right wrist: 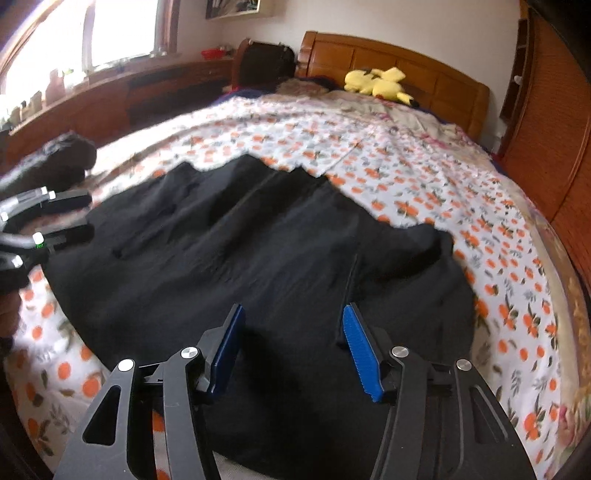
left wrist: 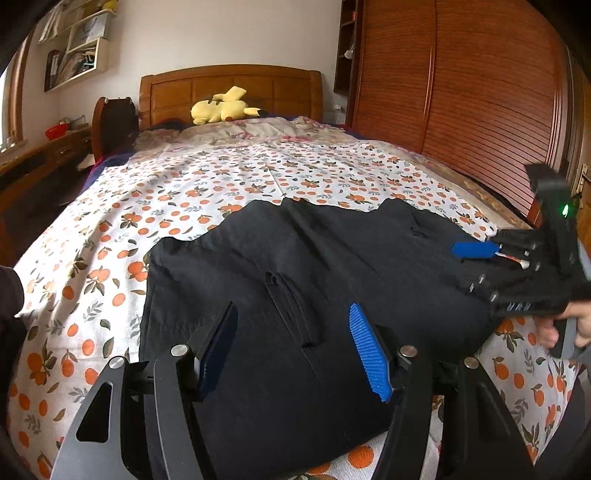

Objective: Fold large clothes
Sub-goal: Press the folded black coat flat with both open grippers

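Trousers (left wrist: pixel 295 280) lie flat on the bedsheet (left wrist: pixel 110 229), stretching away from the left gripper (left wrist: pixel 293 347), jaws apart and empty above them. From the right gripper (right wrist: pixel 293 350), likewise parted and empty, black cloth lies directly below.

Daylight fills the room from my feeds, soft and even in the left wrist view, with only faint shadow under the folds of the black garment (left wrist: pixel 295 295). In the right wrist view the window (right wrist: pixel 110 33) at upper left is blown out to white glare, and the whole picture is smeared with motion blur (the orange print on the bedsheet (right wrist: pixel 424 177) runs into streaks). Both fisheye pictures bow hard at the edges, with dark corners. The black cloth swallows most detail.
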`<state>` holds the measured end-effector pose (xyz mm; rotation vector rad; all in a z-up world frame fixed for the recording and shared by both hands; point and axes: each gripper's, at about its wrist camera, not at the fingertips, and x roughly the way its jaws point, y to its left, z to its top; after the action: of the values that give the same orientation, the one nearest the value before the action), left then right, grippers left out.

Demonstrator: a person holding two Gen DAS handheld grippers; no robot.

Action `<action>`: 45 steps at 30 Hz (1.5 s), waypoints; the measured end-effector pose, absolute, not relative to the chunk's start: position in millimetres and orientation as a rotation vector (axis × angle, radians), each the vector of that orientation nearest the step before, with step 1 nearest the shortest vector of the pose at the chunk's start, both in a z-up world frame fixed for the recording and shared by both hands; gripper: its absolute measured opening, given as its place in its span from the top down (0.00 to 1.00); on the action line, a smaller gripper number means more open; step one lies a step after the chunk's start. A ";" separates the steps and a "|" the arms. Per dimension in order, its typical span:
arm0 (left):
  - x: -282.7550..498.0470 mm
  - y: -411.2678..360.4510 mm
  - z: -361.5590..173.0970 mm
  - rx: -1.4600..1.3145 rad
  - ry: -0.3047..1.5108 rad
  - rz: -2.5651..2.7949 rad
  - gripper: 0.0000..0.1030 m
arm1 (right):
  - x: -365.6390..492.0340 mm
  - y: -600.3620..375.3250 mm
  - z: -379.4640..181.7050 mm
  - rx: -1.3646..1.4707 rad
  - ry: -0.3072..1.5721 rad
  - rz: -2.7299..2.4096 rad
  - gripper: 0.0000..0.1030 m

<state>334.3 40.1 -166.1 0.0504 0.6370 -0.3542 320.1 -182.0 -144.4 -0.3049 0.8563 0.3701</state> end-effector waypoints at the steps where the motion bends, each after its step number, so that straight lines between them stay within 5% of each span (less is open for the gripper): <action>1: 333.8 39.6 -166.8 0.052 0.639 -0.355 0.37 | 321.5 -180.6 -154.8 -0.313 0.888 0.365 0.49; 27: 302.8 37.8 -176.9 0.073 0.653 -0.353 0.37 | 289.9 -160.8 -179.8 -0.242 0.909 0.403 0.51; 45: 276.9 110.6 -180.2 0.010 0.711 -0.080 0.30 | 284.4 -156.7 -180.6 -0.272 0.901 0.396 0.52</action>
<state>276.9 110.6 -180.2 0.0100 0.7112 -0.0799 284.4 -156.7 -180.6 -0.2724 0.9006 0.3964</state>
